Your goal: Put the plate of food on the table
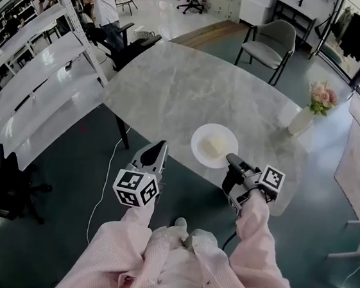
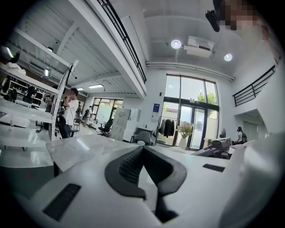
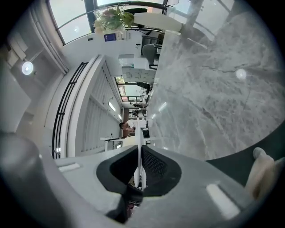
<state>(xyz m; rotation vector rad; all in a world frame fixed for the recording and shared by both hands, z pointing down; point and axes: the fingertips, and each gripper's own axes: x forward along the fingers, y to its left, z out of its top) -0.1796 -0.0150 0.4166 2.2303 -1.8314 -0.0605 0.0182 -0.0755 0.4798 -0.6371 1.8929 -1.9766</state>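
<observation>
The marble counter (image 1: 192, 90) is bare over most of its top. The only other thing on it is a white vase of pink flowers (image 1: 304, 117), well apart at the right edge. A grey chair (image 1: 268, 46) stands beyond the far side and white shelving (image 1: 39, 72) runs along the left.

The white plate (image 1: 200, 133) is level over the counter, just inside the near edge. Whether it rests on the top or hangs just above it cannot be told. On it lies a pale block of food (image 1: 213, 146), its long axis slanting from near-left to far-right.

The right gripper (image 1: 230, 158) comes in from the near right and is clamped on the plate's rim, which shows edge-on as a thin white line between the pads (image 3: 151, 162). The left gripper (image 1: 160, 146) hovers off the counter's near edge over the dark floor, its jaws closed together on nothing.
</observation>
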